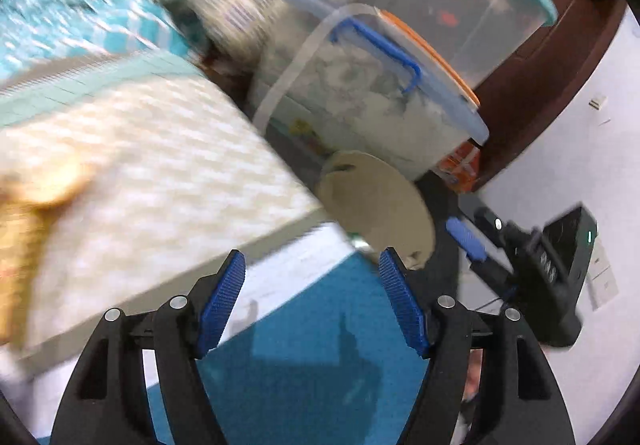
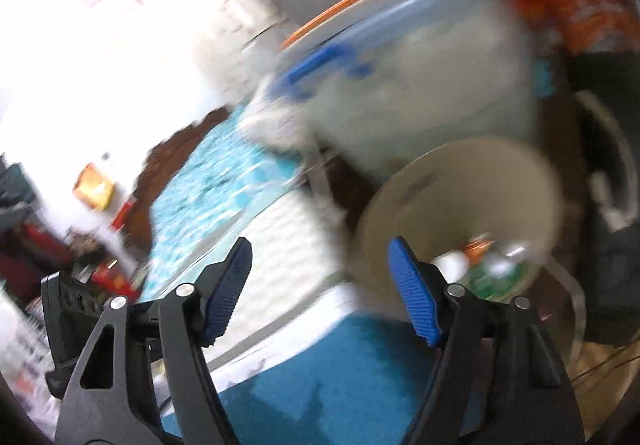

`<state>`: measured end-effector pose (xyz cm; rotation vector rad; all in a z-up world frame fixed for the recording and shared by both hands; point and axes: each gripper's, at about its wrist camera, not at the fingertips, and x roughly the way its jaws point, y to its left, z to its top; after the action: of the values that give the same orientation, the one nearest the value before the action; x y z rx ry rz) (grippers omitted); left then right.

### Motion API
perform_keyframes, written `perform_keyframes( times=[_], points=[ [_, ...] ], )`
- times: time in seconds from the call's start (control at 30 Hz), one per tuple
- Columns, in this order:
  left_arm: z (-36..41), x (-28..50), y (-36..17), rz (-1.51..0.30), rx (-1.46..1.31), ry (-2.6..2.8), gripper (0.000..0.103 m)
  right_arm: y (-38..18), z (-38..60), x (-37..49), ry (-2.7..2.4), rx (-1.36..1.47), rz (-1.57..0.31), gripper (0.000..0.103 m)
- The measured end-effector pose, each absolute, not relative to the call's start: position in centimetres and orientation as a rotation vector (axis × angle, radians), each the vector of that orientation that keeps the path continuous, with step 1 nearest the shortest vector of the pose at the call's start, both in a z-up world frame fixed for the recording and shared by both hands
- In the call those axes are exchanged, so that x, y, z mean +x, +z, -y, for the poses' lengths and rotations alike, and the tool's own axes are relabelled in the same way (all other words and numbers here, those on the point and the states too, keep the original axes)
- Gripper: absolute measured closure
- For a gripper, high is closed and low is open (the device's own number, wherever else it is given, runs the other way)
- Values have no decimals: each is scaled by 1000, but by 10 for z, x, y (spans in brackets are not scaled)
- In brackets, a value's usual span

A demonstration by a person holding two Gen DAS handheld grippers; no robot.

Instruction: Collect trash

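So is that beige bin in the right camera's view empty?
No, the beige bin already holds litter, green and orange scraps showing at its bottom.

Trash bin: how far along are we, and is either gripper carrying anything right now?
Done: the beige bin already holds scraps, something green, white and orange at its bottom. In hand: nothing; the left gripper and right gripper both stand open and empty. Left: a yellow item lies on the white bedding, possibly trash; blur hides the rest.
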<state>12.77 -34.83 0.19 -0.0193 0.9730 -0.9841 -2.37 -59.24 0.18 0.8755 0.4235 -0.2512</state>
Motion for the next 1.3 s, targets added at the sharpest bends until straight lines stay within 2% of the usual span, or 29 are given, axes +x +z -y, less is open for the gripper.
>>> perform_keyframes(
  times=[0.17, 0.33, 0.5, 0.53, 0.6, 0.77, 0.83, 0.87, 0.9, 1.2, 1.3],
  points=[
    [210, 134, 26, -864, -80, -833, 37, 0, 505, 36, -26, 879, -533, 43],
    [55, 149, 35, -796, -170, -560, 37, 2, 403, 93, 152, 829, -630, 43],
    [-35, 179, 18, -847, -237, -375, 38, 6, 328, 130, 256, 765, -690, 43],
    [-42, 186, 13, -860, -243, -368, 38, 8, 318, 134, 265, 753, -697, 43],
    [-35, 197, 7, -879, -234, -403, 50, 11, 299, 143, 280, 725, -715, 43],
    [15, 225, -17, -910, -127, -460, 51, 16, 284, 167, 285, 696, -743, 43],
    [29, 238, -29, -934, -105, -456, 68, 19, 282, 178, 288, 699, -758, 43],
    [31, 242, -37, -957, -118, -464, 98, 21, 282, 181, 290, 699, -763, 43],
    [26, 247, -43, -982, -163, -476, 102, 22, 280, 186, 293, 692, -772, 43],
    [-23, 174, -43, -978, -276, -589, 102, 8, 297, 155, 227, 711, -745, 43],
    [-22, 155, -52, -1030, -321, -642, 102, -22, 303, 147, 240, 836, -808, 51]
  ],
)
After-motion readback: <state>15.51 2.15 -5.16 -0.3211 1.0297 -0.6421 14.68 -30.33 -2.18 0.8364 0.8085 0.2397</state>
